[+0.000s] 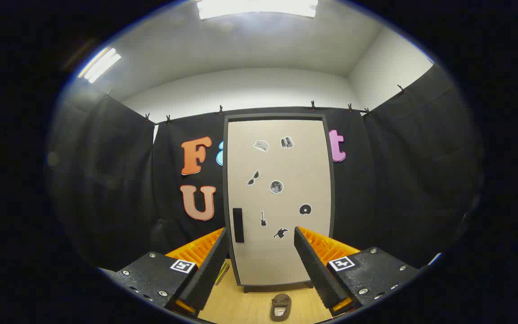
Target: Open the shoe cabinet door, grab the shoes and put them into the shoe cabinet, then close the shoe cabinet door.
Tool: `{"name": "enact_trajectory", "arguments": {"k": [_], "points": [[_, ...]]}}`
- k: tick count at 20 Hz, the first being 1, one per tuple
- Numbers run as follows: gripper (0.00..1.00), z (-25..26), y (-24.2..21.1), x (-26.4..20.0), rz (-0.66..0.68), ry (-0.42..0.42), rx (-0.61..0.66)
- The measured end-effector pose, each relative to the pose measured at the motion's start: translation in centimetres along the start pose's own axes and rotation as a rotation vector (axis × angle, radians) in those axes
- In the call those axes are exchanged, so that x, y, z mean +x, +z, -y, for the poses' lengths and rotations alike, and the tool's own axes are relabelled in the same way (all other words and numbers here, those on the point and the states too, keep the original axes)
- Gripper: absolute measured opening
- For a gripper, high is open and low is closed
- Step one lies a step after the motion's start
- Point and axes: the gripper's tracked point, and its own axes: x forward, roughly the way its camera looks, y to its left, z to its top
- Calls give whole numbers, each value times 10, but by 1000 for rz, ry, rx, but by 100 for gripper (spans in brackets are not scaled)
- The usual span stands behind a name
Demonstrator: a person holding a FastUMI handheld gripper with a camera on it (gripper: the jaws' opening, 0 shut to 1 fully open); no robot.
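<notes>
The gripper (260, 261) has its fingers spread wide, holding nothing. Between them, on the floor (245, 308), lies one brown shoe (281, 307), partly cut off. Beyond stands one shoe cabinet (279, 198), door shut, one dark handle (238, 225), seven small stickers too tiny to identify.

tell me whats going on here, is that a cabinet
Yes, a person is pointing a hand-held claw at a tall shoe cabinet. Its door is shut, with the dark handle near the edge by one finger. The claw's fingers are spread open and hold nothing. A single shoe lies on the wooden floor in front of the cabinet, between the fingers. Nothing has been opened or picked up yet.
</notes>
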Motion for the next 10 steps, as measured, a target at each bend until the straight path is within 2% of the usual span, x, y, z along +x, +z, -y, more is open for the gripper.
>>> {"name": "enact_trajectory", "arguments": {"k": [10], "points": [[92,-3,-1,4,-7,2,14]]}}
